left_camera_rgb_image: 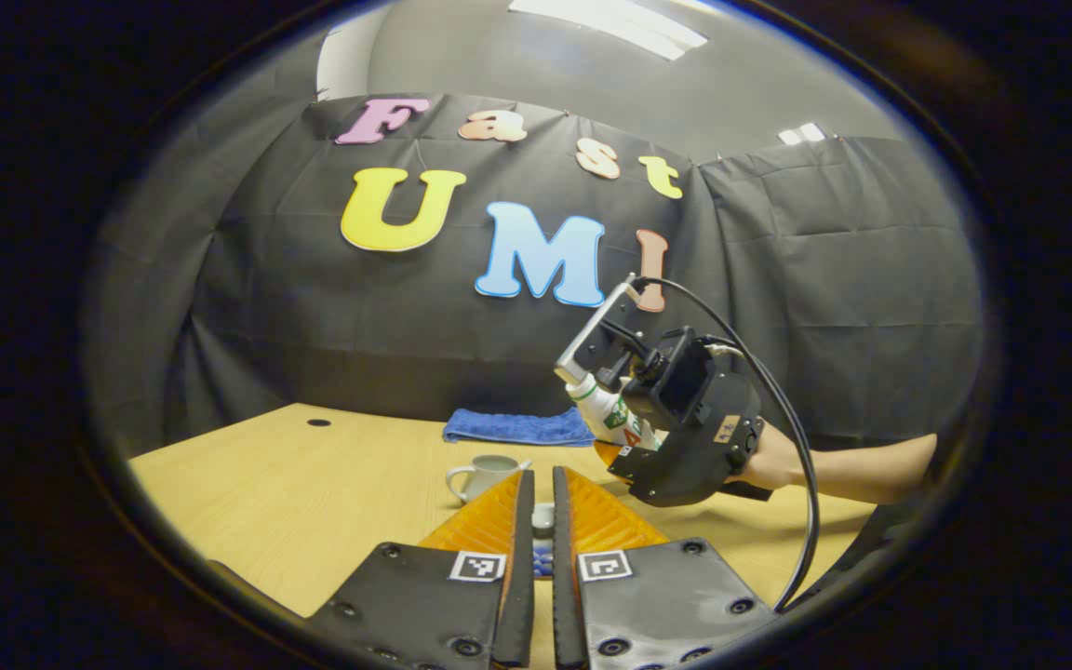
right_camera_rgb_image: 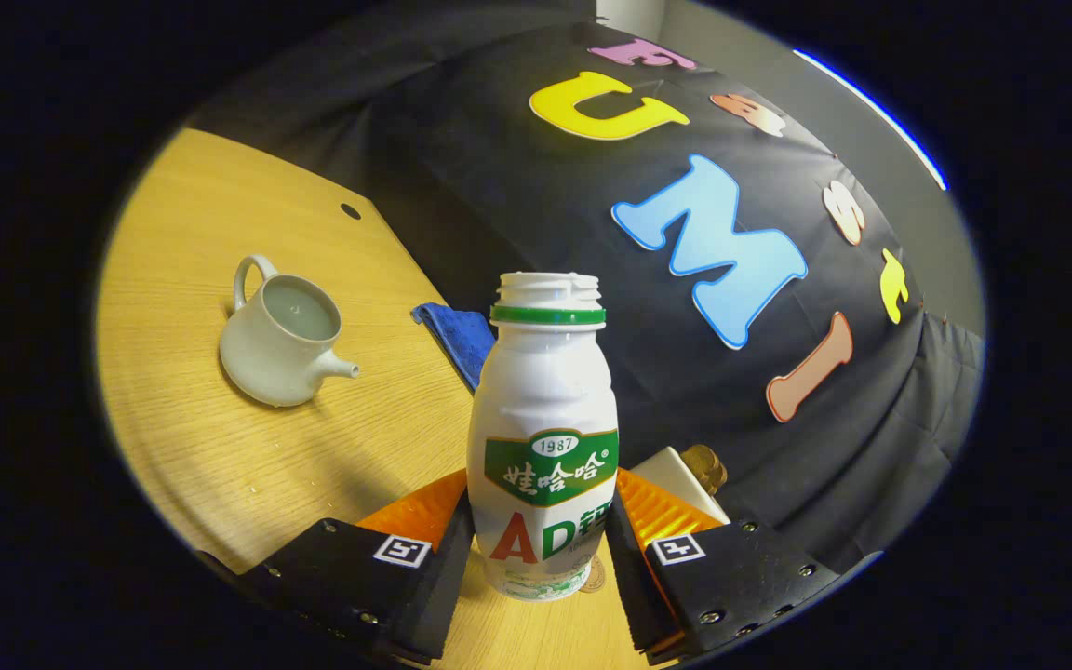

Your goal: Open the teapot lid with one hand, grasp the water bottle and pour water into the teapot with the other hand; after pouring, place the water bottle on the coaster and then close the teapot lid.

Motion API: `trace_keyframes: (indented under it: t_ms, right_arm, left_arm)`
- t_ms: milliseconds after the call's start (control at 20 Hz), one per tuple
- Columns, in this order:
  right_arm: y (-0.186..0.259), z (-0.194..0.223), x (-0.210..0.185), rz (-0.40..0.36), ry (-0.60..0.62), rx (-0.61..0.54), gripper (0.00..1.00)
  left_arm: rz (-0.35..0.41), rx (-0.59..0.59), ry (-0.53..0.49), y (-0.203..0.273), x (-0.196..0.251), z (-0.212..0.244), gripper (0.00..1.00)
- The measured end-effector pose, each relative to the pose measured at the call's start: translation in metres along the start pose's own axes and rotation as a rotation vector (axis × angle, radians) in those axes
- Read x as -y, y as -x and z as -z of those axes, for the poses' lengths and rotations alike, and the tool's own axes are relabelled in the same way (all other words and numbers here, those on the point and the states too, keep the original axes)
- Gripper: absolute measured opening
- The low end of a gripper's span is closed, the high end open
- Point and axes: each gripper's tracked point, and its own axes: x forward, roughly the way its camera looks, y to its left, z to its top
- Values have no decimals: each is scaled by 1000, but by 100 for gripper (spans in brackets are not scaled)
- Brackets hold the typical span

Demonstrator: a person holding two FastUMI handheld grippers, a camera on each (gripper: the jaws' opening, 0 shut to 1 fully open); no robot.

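The pale teapot (right_camera_rgb_image: 280, 335) stands on the wooden table with its lid off and liquid showing inside; it also sits just beyond my left fingertips (left_camera_rgb_image: 485, 475). My left gripper (left_camera_rgb_image: 542, 476) is nearly shut, pinching a small white piece, the teapot lid (left_camera_rgb_image: 542, 515), between its fingers. My right gripper (right_camera_rgb_image: 541, 507) is shut on a white water bottle (right_camera_rgb_image: 545, 391) with a green label and no cap. In the left gripper view that bottle (left_camera_rgb_image: 603, 408) hangs tilted above the table, right of the teapot, in the right gripper (left_camera_rgb_image: 620, 430) held by a hand.
A folded blue cloth (left_camera_rgb_image: 517, 428) lies at the table's far edge behind the teapot. A small dark hole (left_camera_rgb_image: 318, 422) marks the table's far left. A white block with a brown top (right_camera_rgb_image: 685, 475) shows behind my right finger. A forearm (left_camera_rgb_image: 862, 465) reaches in from the right.
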Motion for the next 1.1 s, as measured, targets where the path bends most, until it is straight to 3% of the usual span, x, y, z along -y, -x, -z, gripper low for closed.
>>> trace_keyframes:
  t_ms: [450, 500, 600, 650, 700, 750, 800, 1000, 1050, 1100]
  right_arm:
    - [-19, -15, -15, 4, 214, 10, 71]
    - [-21, -17, -18, 5, 243, 13, 71]
    - [-24, -21, -21, 10, 302, 22, 71]
    - [-24, -22, -23, 11, 331, 25, 71]
    - [-25, -25, -25, 15, 357, 32, 71]
    - [-28, -27, -27, 17, 385, 34, 71]
    - [-29, -27, -27, 19, 412, 31, 71]
    - [-37, -26, -33, 9, 468, 25, 69]
    - [-37, -27, -34, 12, 478, 29, 69]
    - [-37, -28, -33, 18, 499, 31, 68]
  left_arm:
    - [18, 4, -33, 6, 6, 0, 19]
    - [16, 6, -33, 6, 5, 0, 14]
    - [16, 8, -35, 7, 4, 0, 19]
    - [14, 9, -39, 8, 4, -1, 14]
    - [15, 11, -44, 8, 5, 0, 19]
    - [15, 15, -49, 7, 5, -3, 14]
    - [15, 16, -55, 8, 6, -2, 19]
    - [21, 26, -86, 9, 10, -6, 19]
    - [21, 28, -90, 9, 10, -8, 10]
    - [19, 27, -94, 10, 9, -7, 19]
